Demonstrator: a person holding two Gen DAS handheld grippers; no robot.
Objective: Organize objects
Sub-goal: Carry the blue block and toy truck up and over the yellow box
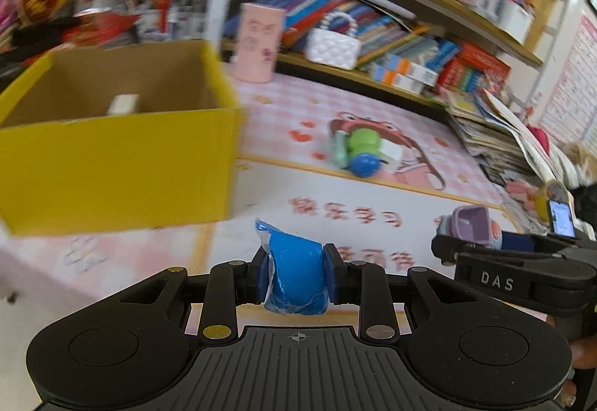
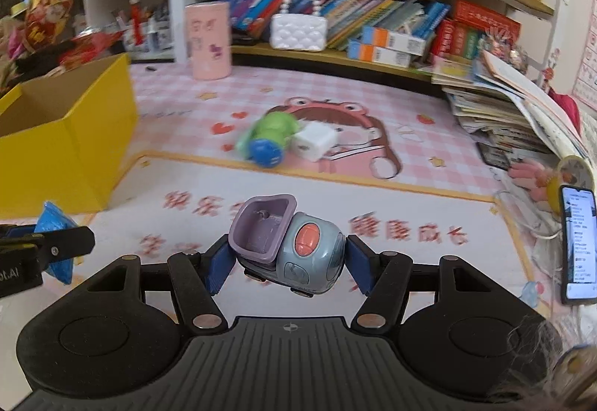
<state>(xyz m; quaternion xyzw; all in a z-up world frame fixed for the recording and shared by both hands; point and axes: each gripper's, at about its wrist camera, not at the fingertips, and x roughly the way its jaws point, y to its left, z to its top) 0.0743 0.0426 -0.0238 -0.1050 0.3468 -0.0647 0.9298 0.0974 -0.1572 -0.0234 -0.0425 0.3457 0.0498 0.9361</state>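
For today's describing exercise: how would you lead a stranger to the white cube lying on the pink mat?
Find the pink cartoon mat and its frog-hooded character. The white cube lies on that drawing, right of a green and blue toy. It alone there is plain white and boxy.

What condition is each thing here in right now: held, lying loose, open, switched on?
Left tool: shut on the blue packet.
Blue packet: held off the mat.
Right tool: shut on the toy car.
Toy car: held, tilted.
Yellow box: open-topped, a small pale item inside.
Green-and-blue toy: lying loose on the mat.
White cube: loose, beside that toy.
Phone: screen lit.
Pink cylinder: upright.
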